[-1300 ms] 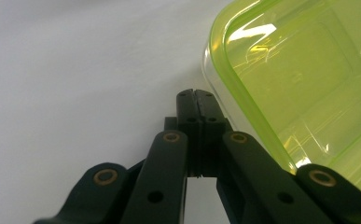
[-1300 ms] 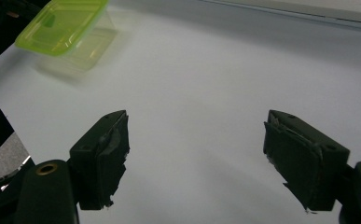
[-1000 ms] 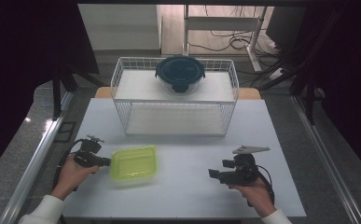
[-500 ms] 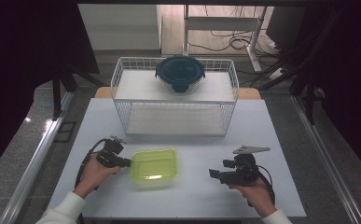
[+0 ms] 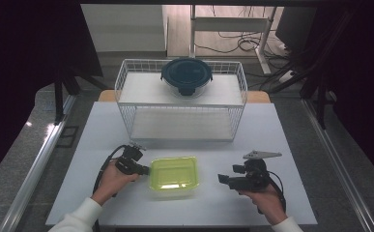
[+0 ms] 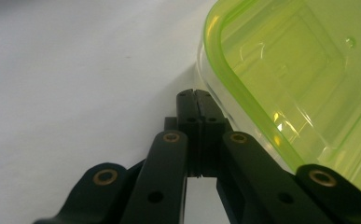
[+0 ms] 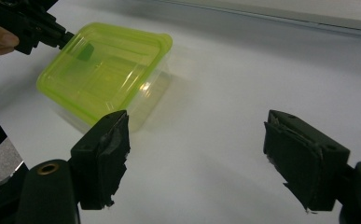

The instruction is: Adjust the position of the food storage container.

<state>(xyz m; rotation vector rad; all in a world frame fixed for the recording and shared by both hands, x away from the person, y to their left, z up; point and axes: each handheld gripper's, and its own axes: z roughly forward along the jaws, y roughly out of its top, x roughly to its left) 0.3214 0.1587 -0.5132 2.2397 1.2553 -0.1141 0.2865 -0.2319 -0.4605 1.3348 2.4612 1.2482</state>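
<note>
A shallow rectangular container (image 5: 173,175) sits on the white desk (image 5: 291,140), near the front edge and a little left of centre. It has rounded corners, a see-through body and a translucent lime-green lid (image 7: 104,65) with a raised rim and a stepped panel pressed into its top. Light glints off the lid near its middle. It lies flat and level, lid on.

The left hand-held gripper (image 5: 144,169) comes in from the container's left side. Its two black jaws are pressed fully together with nothing between them, and the closed tip sits right against the container's left edge, at the lid's rim; from the left gripper view the tip (image 6: 194,100) looks to be touching the side wall just under the green rim. The person's left hand (image 5: 113,180) is wrapped around the gripper body.

The right hand-held gripper (image 5: 222,179) rests well to the right of the container, pointing towards it, clearly apart from it. Its jaws stand wide open, and the worn black pads (image 7: 106,156) have only bare desk between them. It holds nothing.

Behind, at the far side of the desk, stands a white wire rack (image 5: 126,89) with a round dark-lidded bowl (image 5: 186,76) on its upper shelf.
</note>
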